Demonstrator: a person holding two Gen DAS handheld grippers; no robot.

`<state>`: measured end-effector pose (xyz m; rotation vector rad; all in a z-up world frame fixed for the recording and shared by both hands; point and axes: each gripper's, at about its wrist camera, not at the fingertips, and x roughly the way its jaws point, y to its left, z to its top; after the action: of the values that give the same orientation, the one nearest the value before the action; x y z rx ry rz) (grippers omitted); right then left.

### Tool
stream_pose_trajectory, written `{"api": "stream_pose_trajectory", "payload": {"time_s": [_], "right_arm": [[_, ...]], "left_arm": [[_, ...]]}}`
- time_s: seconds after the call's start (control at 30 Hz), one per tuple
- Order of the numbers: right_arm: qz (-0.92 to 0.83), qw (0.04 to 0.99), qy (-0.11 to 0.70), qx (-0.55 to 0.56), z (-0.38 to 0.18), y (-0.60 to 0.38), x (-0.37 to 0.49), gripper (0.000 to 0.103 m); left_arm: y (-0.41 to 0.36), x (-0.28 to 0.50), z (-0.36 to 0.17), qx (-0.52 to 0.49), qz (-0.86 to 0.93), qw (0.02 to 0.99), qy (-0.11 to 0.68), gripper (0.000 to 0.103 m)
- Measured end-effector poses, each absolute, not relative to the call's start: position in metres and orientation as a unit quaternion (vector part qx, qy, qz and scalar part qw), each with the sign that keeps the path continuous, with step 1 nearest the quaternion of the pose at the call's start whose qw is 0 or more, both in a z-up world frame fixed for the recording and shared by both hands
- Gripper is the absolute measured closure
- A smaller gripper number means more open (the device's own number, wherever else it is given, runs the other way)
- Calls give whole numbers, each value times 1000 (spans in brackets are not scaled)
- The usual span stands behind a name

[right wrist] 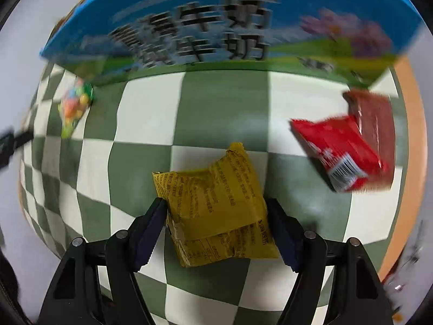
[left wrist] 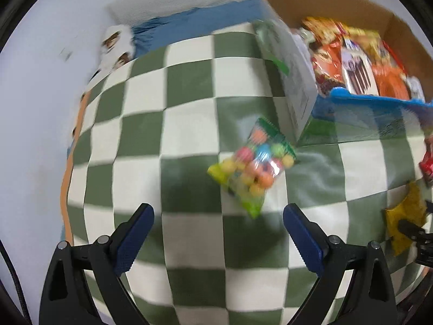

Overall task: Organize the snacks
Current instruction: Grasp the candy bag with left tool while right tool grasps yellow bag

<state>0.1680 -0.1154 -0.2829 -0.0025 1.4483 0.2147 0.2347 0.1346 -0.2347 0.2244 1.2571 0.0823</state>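
The left gripper (left wrist: 218,233) hung over a green-and-white checked cloth (left wrist: 151,124), jaws spread wide w/ nothing between them. Just ahead of its tips lay a clear bag of coloured candy balls (left wrist: 253,166), flat on the cloth, tilted diagonally, its upper corner near the corner of a cardboard box (left wrist: 295,92). The box was open-topped & packed w/ snack packets (left wrist: 360,62), mostly orange, red & yellow; it stood on the cloth at upper right in the left wrist view. Both views were motion-blurred.

The right gripper (right wrist: 216,227) pointed down at a yellow snack packet (right wrist: 216,208) lying crumpled on the cloth, printed back side up. Its jaws straddled the packet, one on each side, right against its edges. Couldn't tell if the pads were pressing or just alongside; packet still lay flat on the cloth.

To the right of the yellow packet, apart from it, a red snack packet (right wrist: 338,151) lay overlapping a darker brown-red packet (right wrist: 374,122), barcode end facing the camera. The box's blue & green printed side w/ large Chinese characters filled the top of the right wrist view. The candy bag showed far left there, near the box corner. An orange edge (right wrist: 408,135) ran beyond the cloth on the right.
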Motion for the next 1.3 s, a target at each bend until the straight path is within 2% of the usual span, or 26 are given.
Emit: {"api": "stream_pose_trajectory", "payload": {"time_s": [0.07,0.37,0.4,0.43,0.47,0.6,0.7,0.73,0.77,0.83,0.87,0.9,1.07,1.2,1.27,1.3], "right_arm": [[92,745,660,21,-275,-119,168,14],[19,723,651,231,-262,-170,136,13],[12,717,651,251,-263,-172,133,13],[5,708,649,277,-266,-177,130,13],[0,701,648,299,-268,-181,128,13],[-17,672,645,365,-281,-181,132,13],[-37,659,642,390,-292,-180,141,14],[-44,655,644,393,-297,-179,144,20],[-49,651,648,392,-301,-177,149,26],[-49,654,663,360,-307,-172,158,28],[-40,659,678,323,-309,-165,164,36],[-37,665,686,293,-309,-161,166,39],[29,685,713,146,-299,-131,176,48],[82,677,731,4,-291,-100,177,46],[77,689,719,-39,-283,-90,174,29],[72,697,712,-46,-280,-86,174,25]], "left_arm": [[125,250,-242,139,17,794,592,5],[84,285,-275,233,-77,752,611,5],[84,287,-277,231,-87,753,610,10],[83,288,-279,228,-93,753,610,28],[84,288,-281,221,-97,751,614,37],[93,281,-282,192,-89,761,614,44],[107,270,-281,131,-74,760,633,47],[112,265,-282,107,-68,755,643,47],[117,259,-285,80,-63,747,657,47],[129,241,-294,15,-52,733,678,47],[131,231,-300,-3,-52,725,687,47],[132,224,-304,-15,-51,720,692,47],[145,194,-316,-80,-43,712,696,47],[164,191,-317,-143,-42,704,694,43],[173,194,-320,-173,-36,697,695,42],[180,193,-322,-182,-32,695,695,41]]}}
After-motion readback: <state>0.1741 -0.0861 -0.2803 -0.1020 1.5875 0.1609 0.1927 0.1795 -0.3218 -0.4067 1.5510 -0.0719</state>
